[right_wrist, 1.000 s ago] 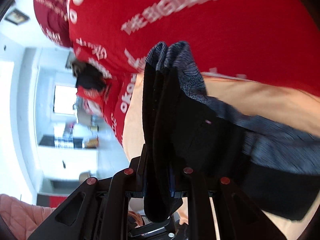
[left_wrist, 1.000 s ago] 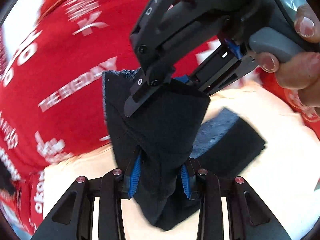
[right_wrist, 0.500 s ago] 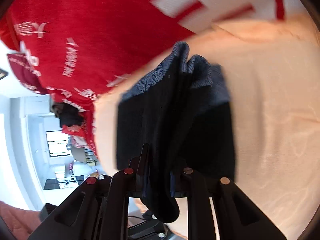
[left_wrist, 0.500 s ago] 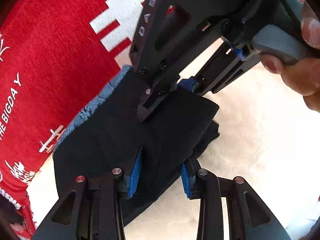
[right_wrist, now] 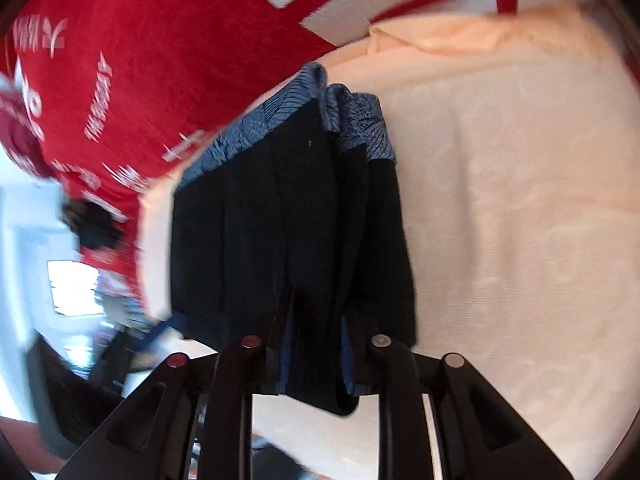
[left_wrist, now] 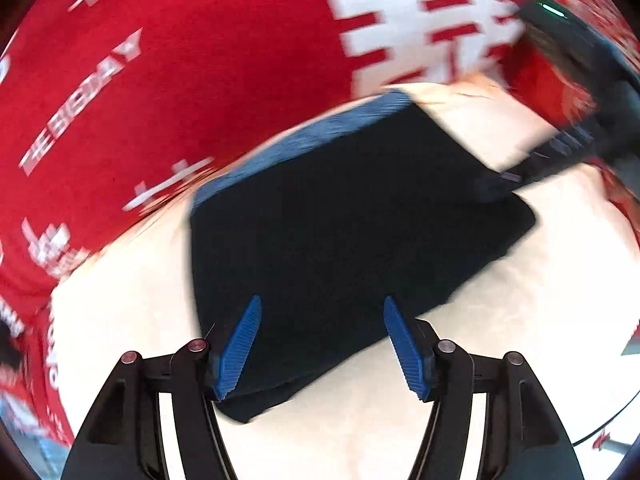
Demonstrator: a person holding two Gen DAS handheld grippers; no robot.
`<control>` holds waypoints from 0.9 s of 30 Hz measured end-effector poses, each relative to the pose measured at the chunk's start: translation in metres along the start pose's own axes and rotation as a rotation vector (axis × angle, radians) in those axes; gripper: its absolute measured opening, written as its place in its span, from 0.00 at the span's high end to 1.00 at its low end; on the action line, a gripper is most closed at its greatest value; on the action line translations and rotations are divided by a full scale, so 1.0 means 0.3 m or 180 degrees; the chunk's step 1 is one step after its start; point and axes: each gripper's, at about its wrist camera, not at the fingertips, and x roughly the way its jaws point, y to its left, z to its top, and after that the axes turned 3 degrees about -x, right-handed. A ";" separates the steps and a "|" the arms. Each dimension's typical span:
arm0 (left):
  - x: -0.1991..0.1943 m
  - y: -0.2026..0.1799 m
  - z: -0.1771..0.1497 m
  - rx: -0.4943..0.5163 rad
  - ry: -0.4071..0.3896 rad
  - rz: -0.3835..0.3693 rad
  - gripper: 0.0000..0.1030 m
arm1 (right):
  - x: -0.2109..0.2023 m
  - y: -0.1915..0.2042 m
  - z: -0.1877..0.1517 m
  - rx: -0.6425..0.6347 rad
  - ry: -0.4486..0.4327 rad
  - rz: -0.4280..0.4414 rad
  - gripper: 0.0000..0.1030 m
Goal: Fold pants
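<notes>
We are at the release step: the folded pants [left_wrist: 352, 232] lie as a dark bundle on the cream cloth [left_wrist: 500, 360], just in front of the red printed cloth [left_wrist: 180, 80], with their blue patterned band along the edge nearest that red cloth.

Our left tongs [left_wrist: 322, 344] have just been opening. Their blue pads now stand apart on either side of the near end of the pants and press on nothing.

Our right tongs [right_wrist: 314, 360] have also just been opening, but only slightly. A fold of the pants [right_wrist: 288, 232] still sits between the pads, and we judge it still pinched.

Next, we judge, the right tongs must open fully and both pairs should lift straight off the pants, so no layer is dragged. Then we can press the bundle flat or square its edges.
</notes>
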 end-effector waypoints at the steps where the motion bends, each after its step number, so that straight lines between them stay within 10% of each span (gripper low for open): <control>1: 0.005 0.029 -0.009 -0.0083 0.0053 0.0034 0.37 | -0.011 0.019 -0.003 -0.0077 0.0020 -0.0233 0.66; 7: 0.009 0.158 -0.038 -0.0523 0.0230 0.0075 0.35 | -0.096 0.096 -0.054 -0.0131 -0.0045 -0.0640 0.65; 9: 0.003 0.171 -0.049 -0.0618 0.0233 0.0050 0.11 | -0.109 0.141 -0.080 -0.0164 -0.0093 -0.0702 0.65; 27: -0.007 0.271 -0.175 -0.1281 0.0524 -0.0409 0.00 | 0.058 0.270 -0.102 -0.0443 0.0196 -0.1226 0.48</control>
